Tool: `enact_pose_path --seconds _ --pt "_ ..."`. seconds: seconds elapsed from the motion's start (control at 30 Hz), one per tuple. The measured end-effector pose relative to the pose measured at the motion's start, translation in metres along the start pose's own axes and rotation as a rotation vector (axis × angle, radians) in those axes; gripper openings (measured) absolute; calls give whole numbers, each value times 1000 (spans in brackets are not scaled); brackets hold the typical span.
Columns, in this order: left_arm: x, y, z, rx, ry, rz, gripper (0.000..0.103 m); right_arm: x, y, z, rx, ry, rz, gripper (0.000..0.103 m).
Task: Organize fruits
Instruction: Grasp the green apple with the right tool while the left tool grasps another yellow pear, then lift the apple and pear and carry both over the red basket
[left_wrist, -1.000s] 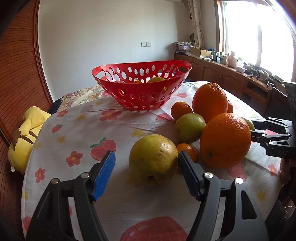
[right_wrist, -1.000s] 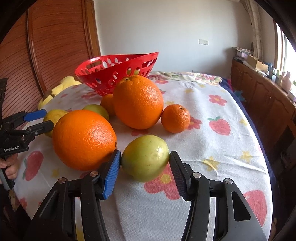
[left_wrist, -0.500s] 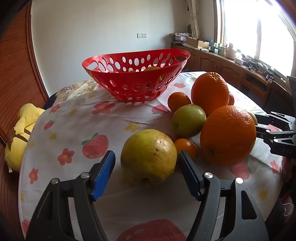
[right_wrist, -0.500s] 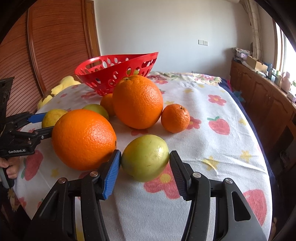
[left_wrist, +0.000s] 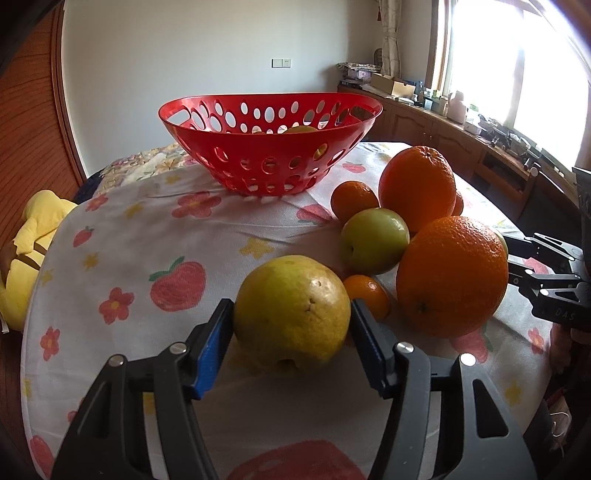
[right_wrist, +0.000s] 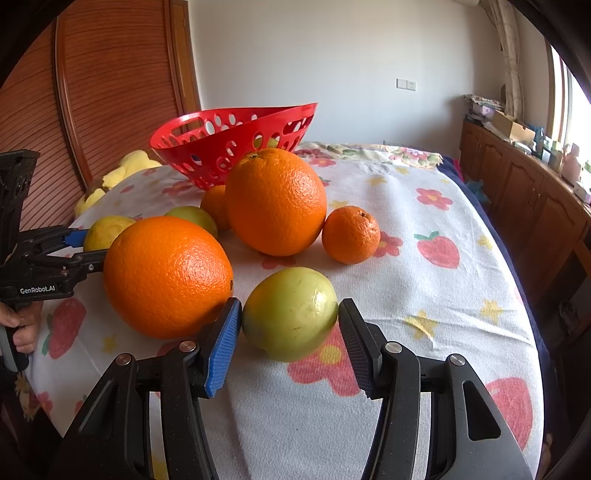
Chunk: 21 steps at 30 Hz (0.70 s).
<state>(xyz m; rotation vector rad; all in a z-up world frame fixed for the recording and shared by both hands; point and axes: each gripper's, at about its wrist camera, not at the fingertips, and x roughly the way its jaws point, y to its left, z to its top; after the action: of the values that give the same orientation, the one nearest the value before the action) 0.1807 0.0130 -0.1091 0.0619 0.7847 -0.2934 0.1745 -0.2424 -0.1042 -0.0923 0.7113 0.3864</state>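
My left gripper (left_wrist: 291, 341) is shut on a yellow pear (left_wrist: 291, 314) on the flowered tablecloth. My right gripper (right_wrist: 290, 334) is shut on a green apple (right_wrist: 290, 314), both pads touching its sides. Two big oranges (left_wrist: 452, 280) (left_wrist: 417, 186), a second green apple (left_wrist: 375, 240) and small tangerines (left_wrist: 367, 295) (left_wrist: 352, 201) lie between the grippers. A red perforated basket (left_wrist: 269, 147) stands at the back with fruit inside. In the right wrist view the basket (right_wrist: 236, 142) is back left and the left gripper (right_wrist: 79, 247) holds the pear (right_wrist: 105, 230).
The table (right_wrist: 424, 295) has a flowered cloth. A yellow plush toy (left_wrist: 26, 243) lies off its left edge. A wooden sideboard (right_wrist: 535, 192) runs along the right wall under a window.
The left gripper has moved forward and closed its pads onto the pear. The right gripper has closed slightly onto the green apple; the fruit has not moved.
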Motion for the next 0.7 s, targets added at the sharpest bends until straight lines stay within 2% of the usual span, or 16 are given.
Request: enact_pose_path --seconds 0.7 --pt "-31 3 -6 -21 -56 -10 61 6 -2 -1 -4 25 22 54"
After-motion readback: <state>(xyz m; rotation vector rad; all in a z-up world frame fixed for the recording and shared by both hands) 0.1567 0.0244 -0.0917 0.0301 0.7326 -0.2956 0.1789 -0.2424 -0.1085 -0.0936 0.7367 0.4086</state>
